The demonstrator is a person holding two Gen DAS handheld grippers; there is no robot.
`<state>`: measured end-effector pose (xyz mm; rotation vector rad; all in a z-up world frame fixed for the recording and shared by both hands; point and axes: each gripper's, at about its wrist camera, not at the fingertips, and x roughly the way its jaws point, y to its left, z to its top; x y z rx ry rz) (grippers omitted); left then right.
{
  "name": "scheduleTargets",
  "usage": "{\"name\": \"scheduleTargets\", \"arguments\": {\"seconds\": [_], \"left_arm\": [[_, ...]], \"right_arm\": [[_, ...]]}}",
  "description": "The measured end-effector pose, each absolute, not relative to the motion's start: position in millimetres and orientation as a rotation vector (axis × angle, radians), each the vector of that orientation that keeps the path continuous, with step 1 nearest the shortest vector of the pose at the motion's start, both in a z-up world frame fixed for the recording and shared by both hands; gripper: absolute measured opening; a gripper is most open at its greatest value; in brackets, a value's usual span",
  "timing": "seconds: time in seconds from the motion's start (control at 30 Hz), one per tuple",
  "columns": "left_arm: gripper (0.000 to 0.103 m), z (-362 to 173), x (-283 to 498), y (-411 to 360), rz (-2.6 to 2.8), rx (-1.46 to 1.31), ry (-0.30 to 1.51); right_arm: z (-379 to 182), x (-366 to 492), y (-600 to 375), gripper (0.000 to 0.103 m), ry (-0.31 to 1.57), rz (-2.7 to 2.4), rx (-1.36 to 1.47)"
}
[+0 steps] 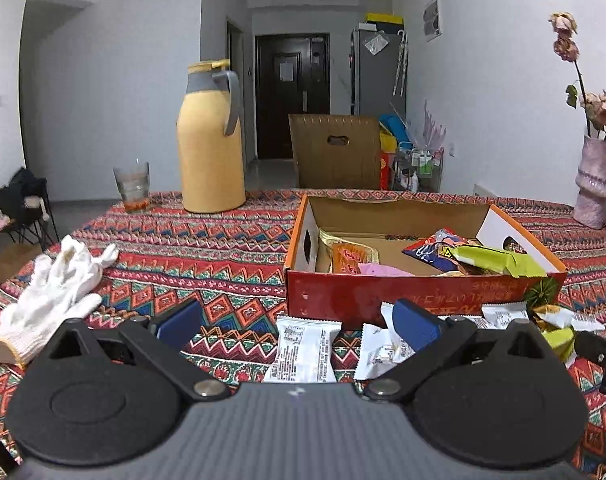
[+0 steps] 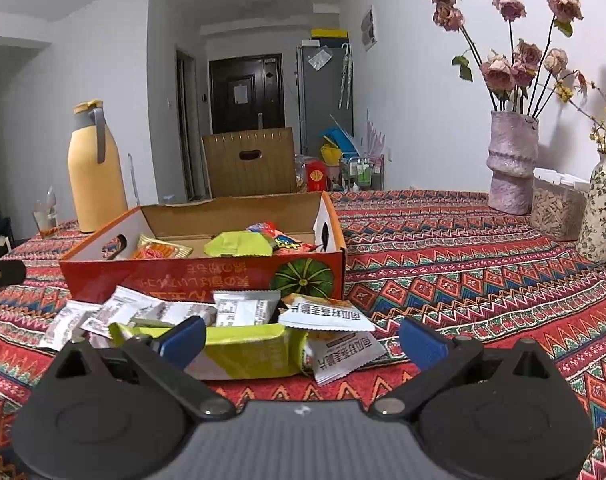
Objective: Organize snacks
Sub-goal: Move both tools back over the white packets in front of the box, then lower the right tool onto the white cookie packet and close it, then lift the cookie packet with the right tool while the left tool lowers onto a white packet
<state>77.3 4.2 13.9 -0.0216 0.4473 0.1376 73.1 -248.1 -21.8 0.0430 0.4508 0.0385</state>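
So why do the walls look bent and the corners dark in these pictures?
Left wrist view: fisheye lens, so dark corners and curved walls; the thermos is sharp. Right wrist view: same bending, with the vase leaning; even indoor light, soft shadows.

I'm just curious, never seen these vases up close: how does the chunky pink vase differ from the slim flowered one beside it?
The pink vase is wide, rough-surfaced and plain pink; the flowered vase is slimmer, pale, with a floral print. The pink vase holds faded roses; the flowered one holds thin twigs with yellow buds. Both stand upright on the patterned tablecloth by the wall.
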Motion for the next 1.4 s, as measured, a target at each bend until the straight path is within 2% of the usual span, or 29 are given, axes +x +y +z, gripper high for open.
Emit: {"name": "scheduleTargets", "arguments": {"seconds": [0.27, 0.43, 0.57, 0.63, 0.7, 0.87, 1.1, 1.4], "left_arm": [[0.103, 2, 101, 13, 0.076, -0.039, 0.484], [0.103, -8, 110, 26, 0.062, -0.097, 0.5], [0.103, -15, 116, 32, 0.054, -0.132, 0.53], [0.103, -17, 118, 32, 0.055, -0.128, 0.538], [0.103, -18, 118, 32, 0.056, -0.127, 0.547], [0.103, -18, 118, 33, 0.058, -0.139, 0.551], [0.103, -2, 114, 41, 0.028, -0.127, 0.589], [0.103, -15, 147, 36, 0.054, -0.005, 0.709]], "right_arm": [[-16, 115, -257, 0.103, 0.493, 0.043, 0.013], [-20, 157, -264, 0.096, 0.595, 0.059, 0.031], [-33, 181, -272, 0.081, 0.699, 0.077, 0.108], [-39, 185, -276, 0.061, 0.722, 0.086, 0.15], [-42, 182, -279, 0.054, 0.717, 0.106, 0.184], [-34, 161, -282, 0.049, 0.615, 0.124, 0.2], [-21, 123, -281, 0.048, 0.449, 0.106, 0.196], [-35, 124, -297, 0.049, 0.438, 0.07, 0.266]]}}
